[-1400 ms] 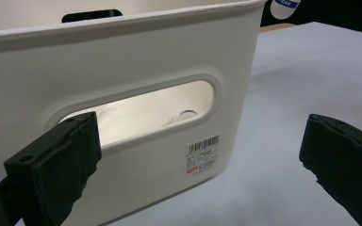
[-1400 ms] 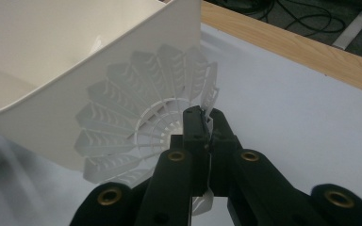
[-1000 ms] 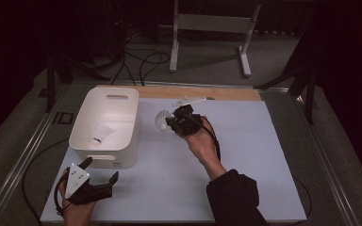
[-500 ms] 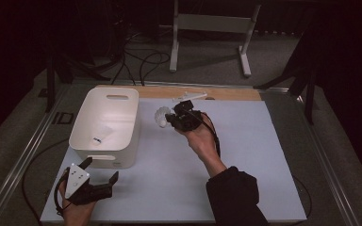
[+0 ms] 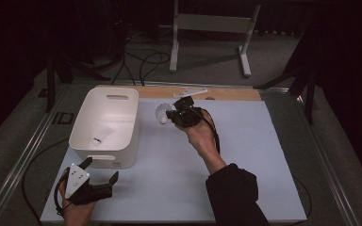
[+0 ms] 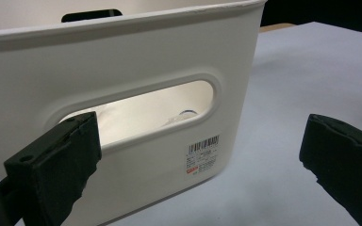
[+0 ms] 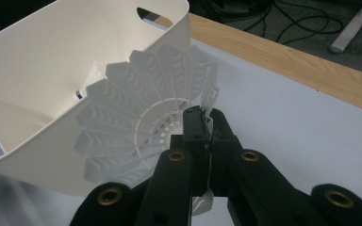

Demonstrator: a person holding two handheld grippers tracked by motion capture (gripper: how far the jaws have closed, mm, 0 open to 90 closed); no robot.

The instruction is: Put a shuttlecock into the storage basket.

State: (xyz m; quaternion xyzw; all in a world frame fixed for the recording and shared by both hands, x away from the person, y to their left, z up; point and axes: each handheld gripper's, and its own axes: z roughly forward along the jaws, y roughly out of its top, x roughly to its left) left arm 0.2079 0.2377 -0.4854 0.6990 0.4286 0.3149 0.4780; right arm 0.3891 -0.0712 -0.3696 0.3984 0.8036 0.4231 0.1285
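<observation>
Comparing with a second ago, the shuttlecock [image 7: 136, 127], clamped in the right tongs [image 7: 202, 129], has been carried slightly nearer the white bin [image 5: 104, 125], while the left tongs [image 6: 193, 165] are held apart.

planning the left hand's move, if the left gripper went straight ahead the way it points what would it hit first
Probably the near wall of the white bin, around its handle slot: the open left gripper faces that wall, though the gap is hard to judge.

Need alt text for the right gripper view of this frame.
The right tool, jaws shut, pinches the skirt edge of a white plastic shuttlecock just beside the rim of a white bin. Behind lie the pale table surface and a wooden strip.
</observation>
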